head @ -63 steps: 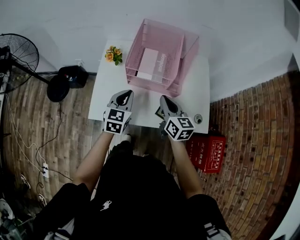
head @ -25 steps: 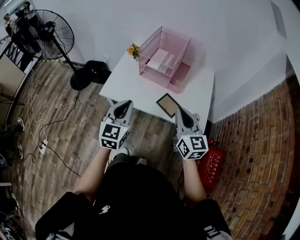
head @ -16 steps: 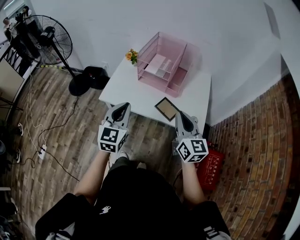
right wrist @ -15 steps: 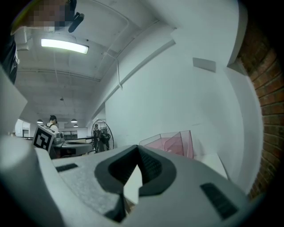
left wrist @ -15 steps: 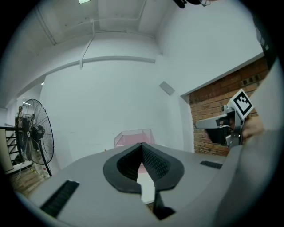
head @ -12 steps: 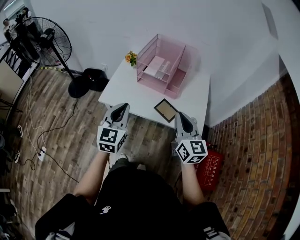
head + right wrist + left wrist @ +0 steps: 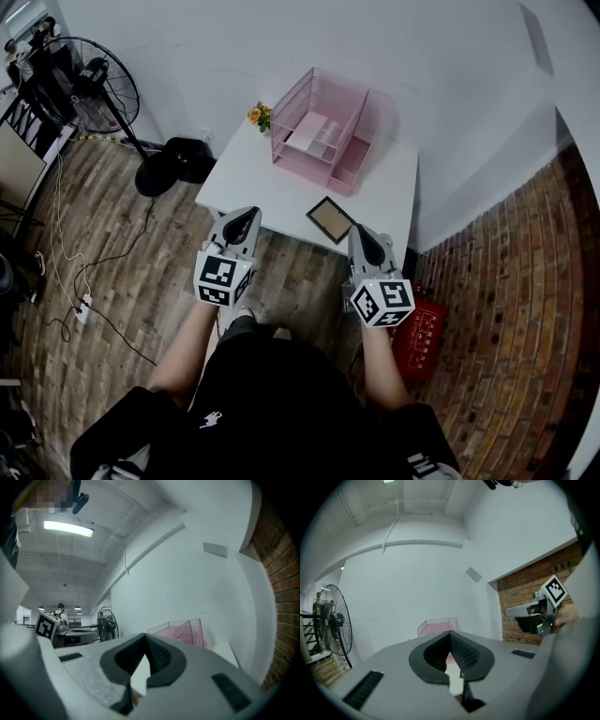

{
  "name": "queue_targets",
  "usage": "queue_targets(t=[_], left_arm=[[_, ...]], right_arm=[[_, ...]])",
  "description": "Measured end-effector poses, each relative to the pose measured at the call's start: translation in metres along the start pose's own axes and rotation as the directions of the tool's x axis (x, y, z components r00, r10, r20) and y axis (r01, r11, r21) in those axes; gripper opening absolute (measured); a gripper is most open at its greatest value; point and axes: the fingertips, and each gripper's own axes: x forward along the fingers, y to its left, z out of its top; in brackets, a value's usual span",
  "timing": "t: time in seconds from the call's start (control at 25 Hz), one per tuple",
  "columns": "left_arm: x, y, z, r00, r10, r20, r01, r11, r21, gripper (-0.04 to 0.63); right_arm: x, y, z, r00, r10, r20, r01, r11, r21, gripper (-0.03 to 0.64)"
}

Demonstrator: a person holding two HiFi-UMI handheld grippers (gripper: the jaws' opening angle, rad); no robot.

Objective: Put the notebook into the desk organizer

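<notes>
Notebook (image 7: 330, 219) lies flat near the table (image 7: 246, 169) front edge, at 6 o'clock of the organizer (image 7: 323, 122), not in it. Both tongs are closed on nothing and held off the table. Left gripper (image 7: 246, 216) is at 9 o'clock of the notebook, right gripper (image 7: 364, 241) at 4. The right is nearer, so probably the picker.

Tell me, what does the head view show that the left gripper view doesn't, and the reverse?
Only the head view shows the flowers and the red box on the floor. Only the left gripper view shows the ceiling and its own fingers pressed together up close. Both show the pink desk organizer, the fan and the right gripper.
</notes>
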Motion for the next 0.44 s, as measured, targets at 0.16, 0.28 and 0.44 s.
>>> queue_targets(t=[0.16, 0.28, 0.44], left_arm=[[0.002, -0.002, -0.006, 1.000, 0.006, -0.010, -0.006, 1.000, 0.017, 0.003], [0.005, -0.004, -0.005, 1.000, 0.006, -0.017, -0.005, 0.999, 0.037, 0.003], [0.011, -0.002, -0.008, 1.000, 0.016, -0.021, -0.015, 0.999, 0.049, 0.003]], right_arm=[[-0.001, -0.001, -0.001, 1.000, -0.003, -0.003, 0.003, 1.000, -0.004, 0.002], [-0.001, -0.003, 0.000, 1.000, -0.006, -0.001, 0.006, 1.000, -0.009, 0.002], [0.001, -0.007, 0.001, 1.000, -0.009, 0.002, 0.009, 1.000, -0.006, 0.002]])
